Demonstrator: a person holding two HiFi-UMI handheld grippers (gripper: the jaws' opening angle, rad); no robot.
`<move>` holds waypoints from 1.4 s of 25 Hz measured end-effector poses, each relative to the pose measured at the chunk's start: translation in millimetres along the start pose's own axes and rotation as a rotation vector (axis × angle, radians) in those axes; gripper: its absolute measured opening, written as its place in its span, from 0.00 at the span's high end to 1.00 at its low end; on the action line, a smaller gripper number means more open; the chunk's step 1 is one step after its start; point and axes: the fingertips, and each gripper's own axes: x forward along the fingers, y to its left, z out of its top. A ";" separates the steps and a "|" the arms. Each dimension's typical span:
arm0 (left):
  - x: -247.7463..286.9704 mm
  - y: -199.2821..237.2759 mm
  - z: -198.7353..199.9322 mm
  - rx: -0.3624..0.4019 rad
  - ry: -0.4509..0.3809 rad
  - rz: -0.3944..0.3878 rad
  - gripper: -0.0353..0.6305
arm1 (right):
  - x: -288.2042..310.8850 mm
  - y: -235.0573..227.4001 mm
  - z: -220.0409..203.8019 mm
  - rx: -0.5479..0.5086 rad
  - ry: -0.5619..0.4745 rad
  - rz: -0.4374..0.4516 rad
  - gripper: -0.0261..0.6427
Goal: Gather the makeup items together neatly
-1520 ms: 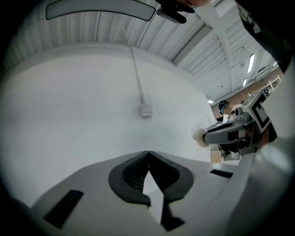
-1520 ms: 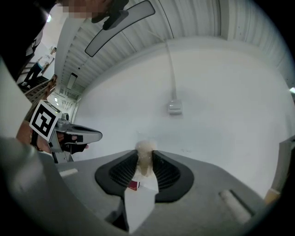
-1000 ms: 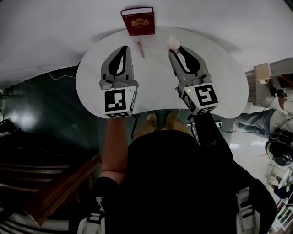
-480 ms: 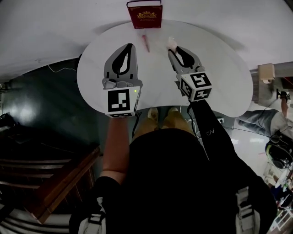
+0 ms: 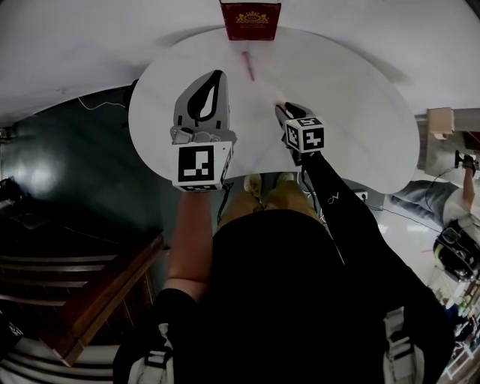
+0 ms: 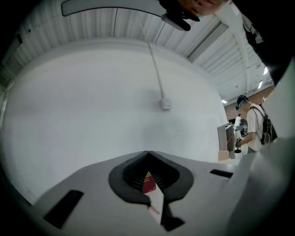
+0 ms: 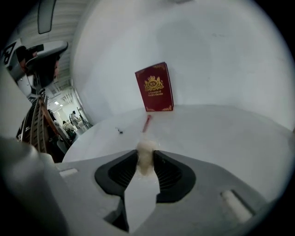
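Mid-frame, my right hand-held gripper (image 7: 146, 157) clamps the fluffy cream puff (image 7: 145, 148), ready to join the slim pink stick (image 7: 146, 123)

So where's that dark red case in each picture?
Head view: red case at top centre, far edge of the table.
Left gripper view: red case, a sliver low centre, between the jaws.
Right gripper view: red case upright, above centre.
Shared landmark: pink stick lying before it.

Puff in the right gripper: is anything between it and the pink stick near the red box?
Nothing visible. Bare table lies between the puff and the pink stick; a small dark thing sits off to the left.
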 end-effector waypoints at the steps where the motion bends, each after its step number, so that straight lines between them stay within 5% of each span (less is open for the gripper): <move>1: 0.5 0.9 -0.5 -0.001 0.000 -0.002 0.94 | 4.6 -1.9 -7.8 0.013 0.025 -0.007 0.80; 9: 2.8 -2.5 -3.8 -0.015 0.008 -0.028 0.94 | 18.2 -4.4 -35.1 0.009 0.105 -0.019 0.77; 13: 4.2 -7.6 -1.7 -0.019 0.006 -0.050 0.94 | 13.6 1.5 -28.5 -0.020 0.083 0.016 0.62; 22: 8.2 -20.1 9.9 -0.021 -0.024 -0.082 0.94 | -50.6 14.0 64.5 -0.097 -0.253 0.034 0.61; 35: 29.1 -62.4 54.2 0.012 -0.120 -0.157 0.94 | -241.6 50.6 215.2 -0.438 -0.823 -0.061 0.61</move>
